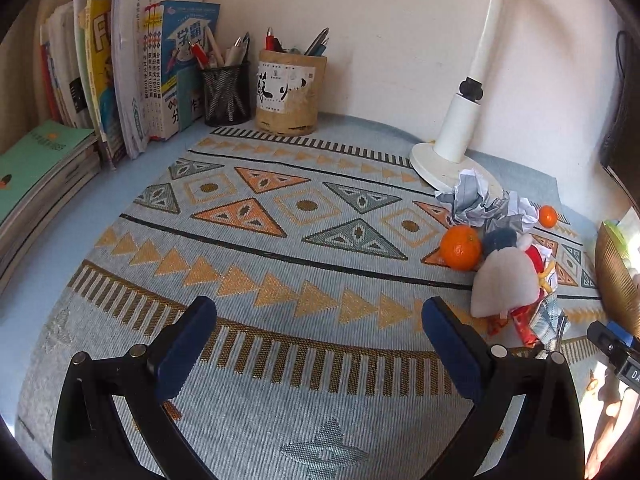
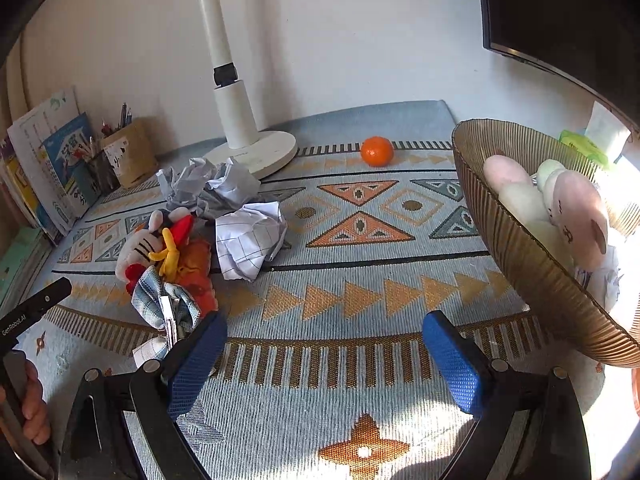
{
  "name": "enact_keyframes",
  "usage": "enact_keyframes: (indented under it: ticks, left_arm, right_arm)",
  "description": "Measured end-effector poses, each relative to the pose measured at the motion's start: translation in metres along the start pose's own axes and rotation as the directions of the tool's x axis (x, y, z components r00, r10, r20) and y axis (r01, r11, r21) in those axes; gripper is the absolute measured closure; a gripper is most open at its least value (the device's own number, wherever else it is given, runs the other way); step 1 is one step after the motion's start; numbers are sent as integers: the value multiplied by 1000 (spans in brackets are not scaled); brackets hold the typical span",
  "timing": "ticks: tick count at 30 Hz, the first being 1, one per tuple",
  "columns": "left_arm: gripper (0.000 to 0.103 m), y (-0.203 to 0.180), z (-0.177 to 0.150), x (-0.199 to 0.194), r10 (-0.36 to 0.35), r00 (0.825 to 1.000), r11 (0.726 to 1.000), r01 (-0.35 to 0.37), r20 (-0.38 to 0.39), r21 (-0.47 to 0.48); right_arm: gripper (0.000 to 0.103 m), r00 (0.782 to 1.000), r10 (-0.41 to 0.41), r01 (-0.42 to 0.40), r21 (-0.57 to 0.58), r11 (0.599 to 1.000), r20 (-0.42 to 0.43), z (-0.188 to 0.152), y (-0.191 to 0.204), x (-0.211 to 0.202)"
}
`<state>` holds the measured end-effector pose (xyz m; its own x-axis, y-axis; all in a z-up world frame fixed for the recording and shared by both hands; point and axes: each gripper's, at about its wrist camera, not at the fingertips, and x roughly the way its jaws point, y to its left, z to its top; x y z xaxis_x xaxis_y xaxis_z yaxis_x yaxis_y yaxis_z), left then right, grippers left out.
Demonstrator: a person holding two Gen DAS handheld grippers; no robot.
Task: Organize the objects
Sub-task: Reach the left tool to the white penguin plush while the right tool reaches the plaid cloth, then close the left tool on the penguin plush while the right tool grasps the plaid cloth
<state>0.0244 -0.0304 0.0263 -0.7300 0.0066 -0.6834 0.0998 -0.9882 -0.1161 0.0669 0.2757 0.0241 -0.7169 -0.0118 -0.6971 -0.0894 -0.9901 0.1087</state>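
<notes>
My left gripper (image 1: 320, 320) is open and empty above the patterned mat (image 1: 280, 240). To its right lies a pile: a large orange (image 1: 460, 247), a small orange (image 1: 547, 216), crumpled papers (image 1: 480, 200), a white plush toy (image 1: 504, 284) and a checked cloth (image 1: 548, 320). My right gripper (image 2: 324, 340) is open and empty over the mat (image 2: 360, 300). In its view the plush toy (image 2: 160, 240), cloth (image 2: 164, 300) and crumpled paper (image 2: 248, 236) lie to the left, an orange (image 2: 376, 151) at the back, and a ribbed amber bowl (image 2: 520, 264) with pale plush toys (image 2: 576, 216) at the right.
A white lamp base (image 1: 440, 160) stands at the back right; it also shows in the right wrist view (image 2: 256, 148). Books (image 1: 120, 60), a mesh pen cup (image 1: 226, 92) and a bamboo pen holder (image 1: 290, 92) line the back left. A dark monitor (image 2: 560, 12) hangs at upper right.
</notes>
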Motion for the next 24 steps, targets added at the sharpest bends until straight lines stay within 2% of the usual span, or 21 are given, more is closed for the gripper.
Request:
enact_keyframes:
  ticks: [3,5,7,9,11,12,13,15,16,17,18,19,21,24]
  left_arm:
    - [1,-6,-1,-1,2,1000,999,-2,1,33]
    - [1,-12,0,1,-15,1000,999,17,-27,51]
    - [1,-17,5,6,-133,987,991,134,-88,15]
    - [1,-26,12,9,-268,956,963,265,-117,-41]
    - [1,-41,19,16,-406,900,914,400,-160,-72]
    - [1,-50,21,21,-447,876,895,439,-183,-85]
    - [1,-59,22,27,-462,862,887,454,-210,-87]
    - [8,-75,24,38,-461,851,885,460,-253,-68]
    - [17,-80,24,44,-459,847,886,459,-267,-65]
    - [21,-83,24,50,-457,845,887,456,-277,-72]
    - [21,-84,24,55,-461,841,886,456,-284,-88]
    - [22,-85,25,60,-481,829,876,470,-286,-111]
    - [31,-86,26,68,-522,802,852,501,-289,-149]
    - [44,-91,26,72,-536,792,844,514,-294,-155]
  right_arm:
    - [5,1000,12,-12,-17,1000,-2,0,3,0]
    - [5,999,31,-31,-33,999,-6,0,6,-1]
    - [5,996,86,-88,-54,995,-26,0,12,-1]
    - [5,980,179,-184,-54,981,-88,0,19,4]
    - [5,960,251,-256,-33,966,-126,-2,30,6]
    - [5,954,269,-275,-32,961,-132,-3,38,6]
    - [5,950,277,-286,-44,957,-142,-3,47,7]
    - [5,953,264,-279,-95,956,-146,-3,63,9]
    - [6,962,236,-253,-129,959,-138,-3,70,10]
    - [11,969,206,-226,-162,961,-134,-4,76,12]
    - [22,973,186,-211,-189,959,-139,-4,81,15]
    - [30,972,180,-208,-203,957,-149,-5,83,18]
    - [46,971,178,-209,-203,957,-163,-7,85,25]
    - [64,969,192,-224,-230,947,-155,-8,86,23]
